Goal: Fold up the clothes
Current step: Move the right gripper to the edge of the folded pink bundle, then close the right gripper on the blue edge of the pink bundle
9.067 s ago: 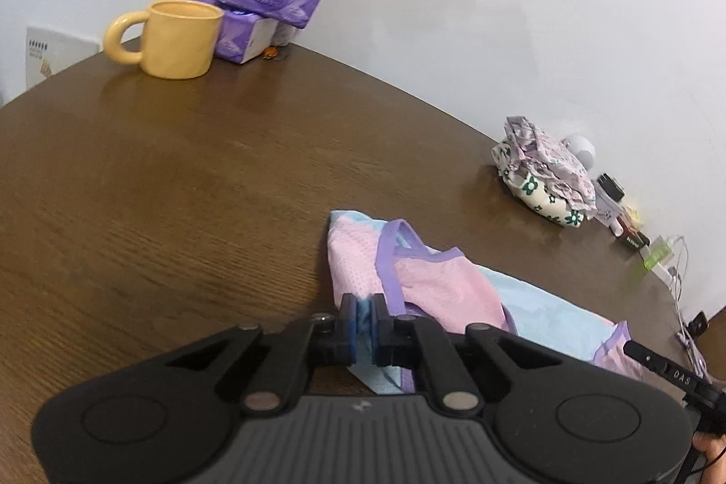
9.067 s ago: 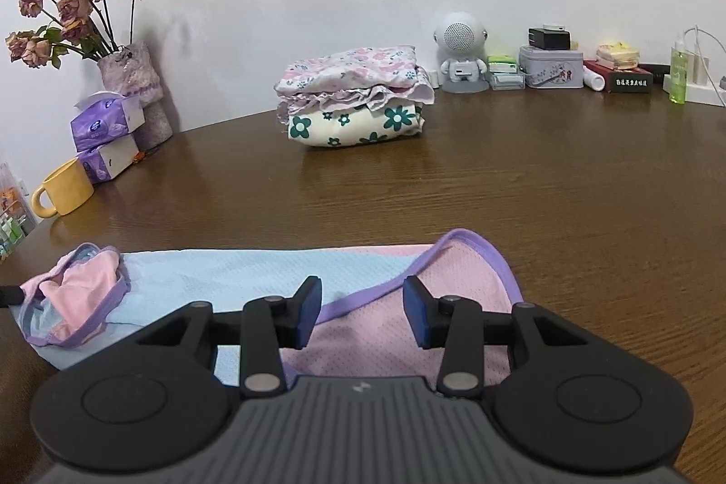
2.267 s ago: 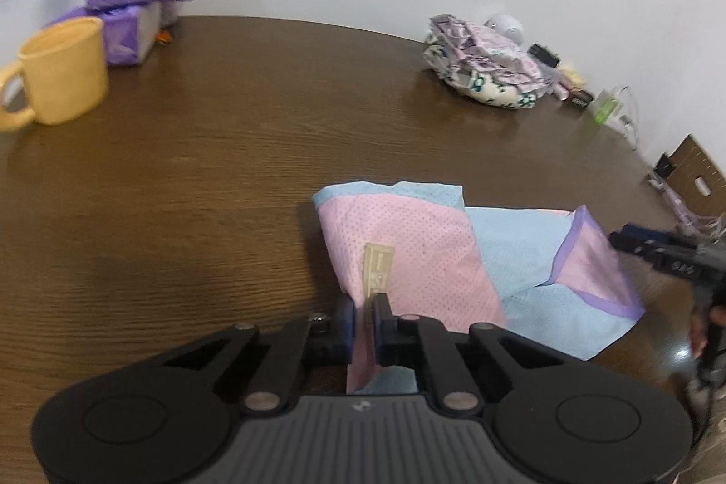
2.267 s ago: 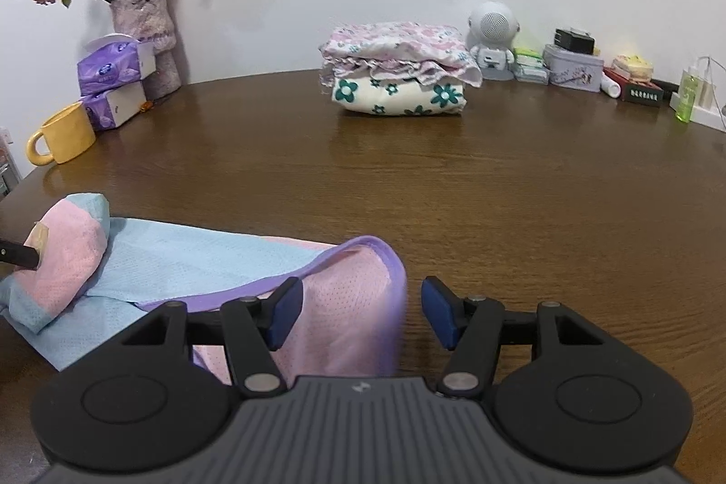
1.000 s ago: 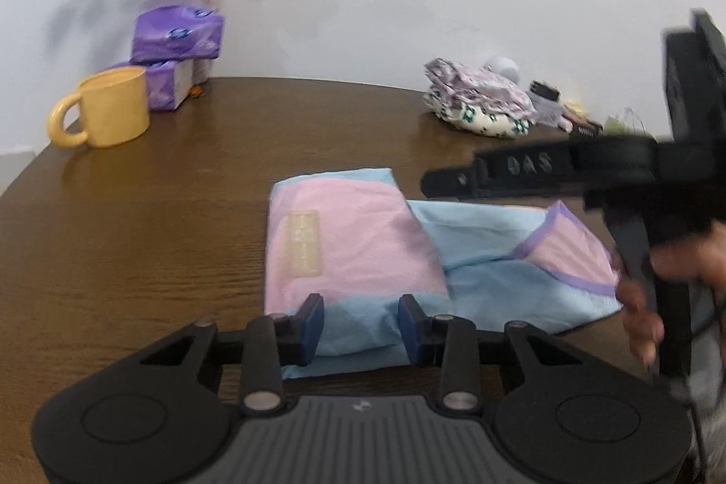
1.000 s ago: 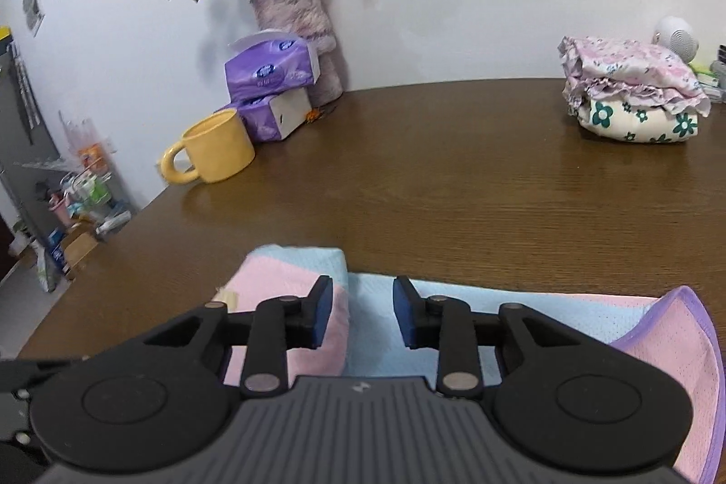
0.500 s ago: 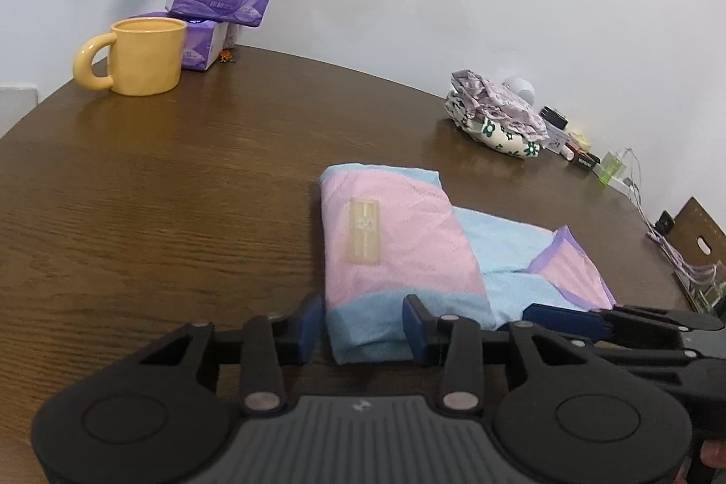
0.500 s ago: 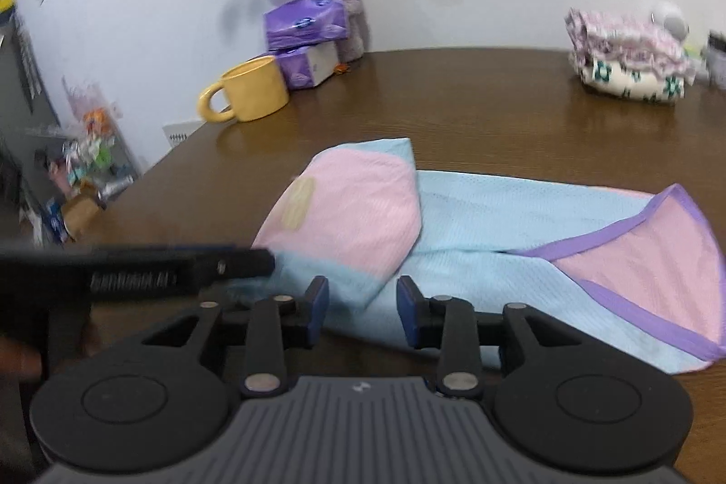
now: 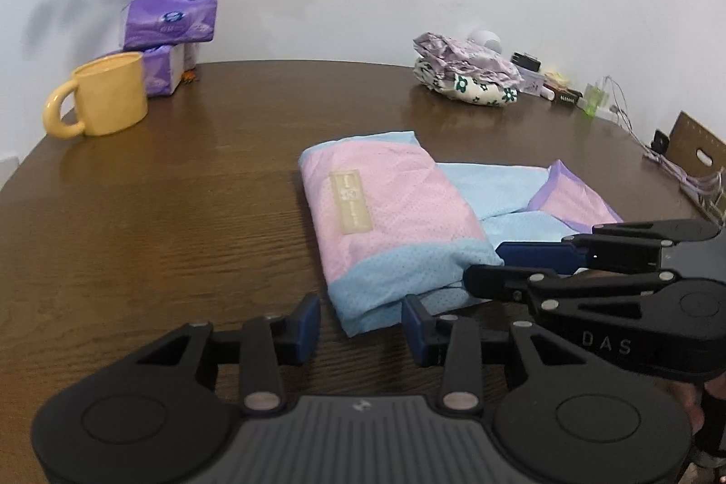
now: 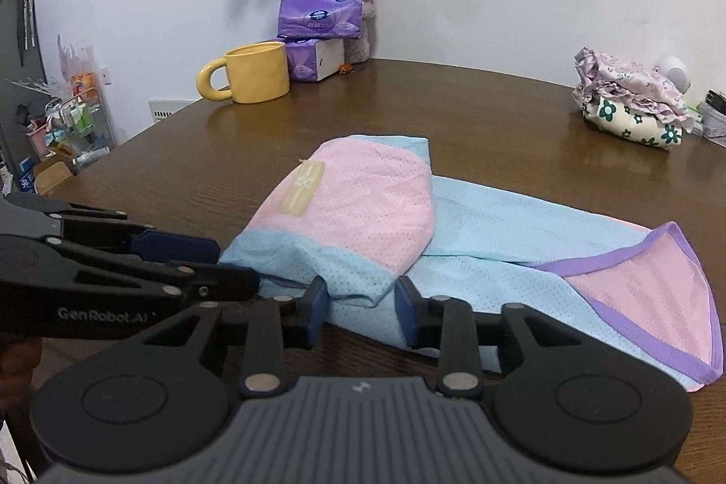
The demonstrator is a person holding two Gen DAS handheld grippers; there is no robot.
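Framing the near edge of the folded bundle, the left tongs are seen at the bottom of the left wrist view with jaws parted and nothing pinched; the blue corner of the garment lies between the pads without being pressed. The right tongs are likewise held apart around the neighbouring blue corner, and both pairs have just been closing slightly. Farther in, at mid-frame on the worktop, one end is judged already folded over, pink side and label up, while the purple-trimmed end at the right remains spread flat and is left to be folded. Beyond, a stack of folded clothes sits at upper right.
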